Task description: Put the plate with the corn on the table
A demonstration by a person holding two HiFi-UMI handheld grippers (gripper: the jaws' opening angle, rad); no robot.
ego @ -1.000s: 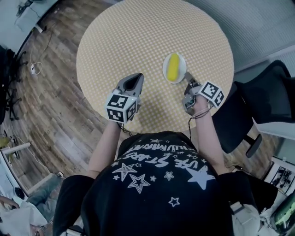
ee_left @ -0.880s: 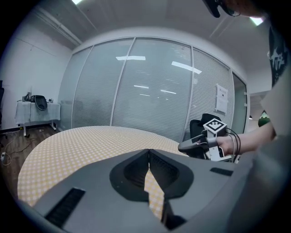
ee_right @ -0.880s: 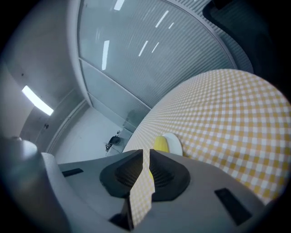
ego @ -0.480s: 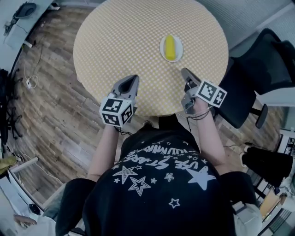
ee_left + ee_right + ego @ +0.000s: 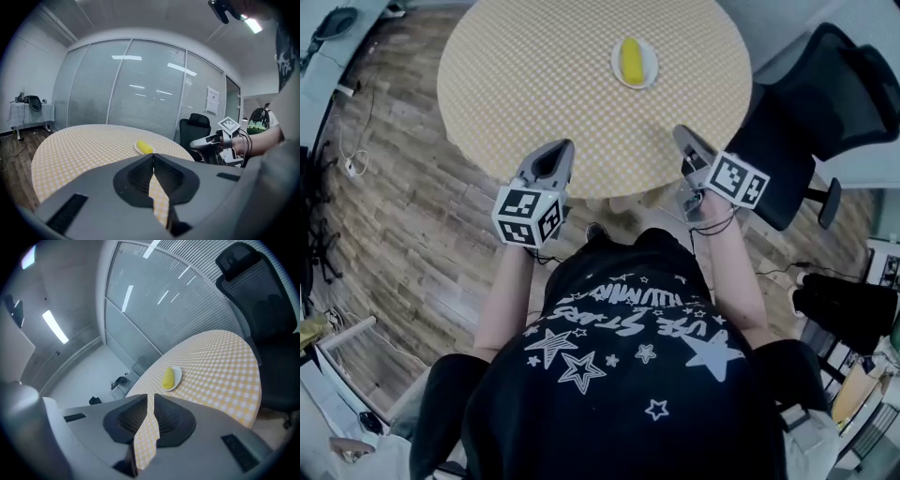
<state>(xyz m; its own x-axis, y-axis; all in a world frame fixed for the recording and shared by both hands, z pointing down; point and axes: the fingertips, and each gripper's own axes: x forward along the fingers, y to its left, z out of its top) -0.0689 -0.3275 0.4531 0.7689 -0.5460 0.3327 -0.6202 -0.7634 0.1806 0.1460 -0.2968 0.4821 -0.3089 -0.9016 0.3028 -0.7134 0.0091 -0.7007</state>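
A small white plate (image 5: 646,67) carrying a yellow corn cob (image 5: 630,58) rests on the far right part of the round table (image 5: 534,75), which has a yellow checked cloth. The corn (image 5: 145,147) shows far ahead in the left gripper view, and the corn (image 5: 168,378) on its plate (image 5: 178,375) also shows in the right gripper view. My left gripper (image 5: 562,150) hovers at the table's near edge, shut and empty. My right gripper (image 5: 682,137) hangs at the near right edge, well short of the plate, jaws together with only a thin slit, holding nothing.
A black office chair (image 5: 825,84) stands just right of the table, close to my right gripper. Wooden floor (image 5: 403,216) spreads to the left, with cables by the wall. Glass partitions with blinds (image 5: 140,93) stand behind the table.
Both grippers have drawn back from the table's middle to its near edge. The right gripper has moved away from the plate, which stays on the cloth.
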